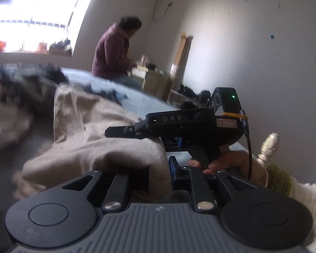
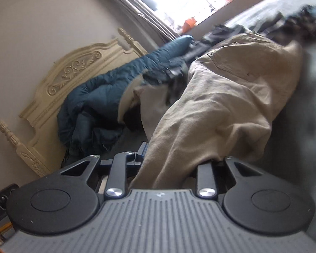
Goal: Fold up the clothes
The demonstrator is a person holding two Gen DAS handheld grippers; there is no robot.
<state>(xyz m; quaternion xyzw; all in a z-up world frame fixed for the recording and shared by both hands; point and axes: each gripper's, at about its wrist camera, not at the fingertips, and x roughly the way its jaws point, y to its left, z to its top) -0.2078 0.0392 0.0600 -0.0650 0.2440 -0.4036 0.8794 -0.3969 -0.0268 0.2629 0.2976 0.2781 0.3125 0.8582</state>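
Now, going from left to right in my left claw's view: a dark, blurred heap of clothes [image 1: 27, 82] lies at the far left of the grey bed [image 1: 137, 103], and beside it the beige trousers [image 1: 90, 130] spread toward me, soft woven cotton, rumpled into thick folds. My left claw [image 1: 158, 181] is pinched on a bunched edge of that cloth, which fills the narrow gap between the jaws. Just right of it, my right claw [image 1: 115, 131] comes in from the side, black hard plastic, its tip against the same fold; my right hand [image 1: 225, 162] grips its handle, with a fuzzy green cuff at the wrist. Behind, one person in a maroon jacket [image 1: 111, 52] sits at the far edge of the bed, turned away.

From my right claw's view, a cream carved headboard [image 2: 73, 78] with scrollwork and two turned posts stands at the left. Against it slumps one teal quilted blanket [image 2: 107, 92], puffy and creased. Then the trousers [image 2: 227, 105]: their long axis runs from my jaws away toward the upper right, a stitched back pocket showing near the far end. My right claw [image 2: 179, 164] is closed narrow on the near end; the cloth covers the pads. I count one pair of trousers and two claws.
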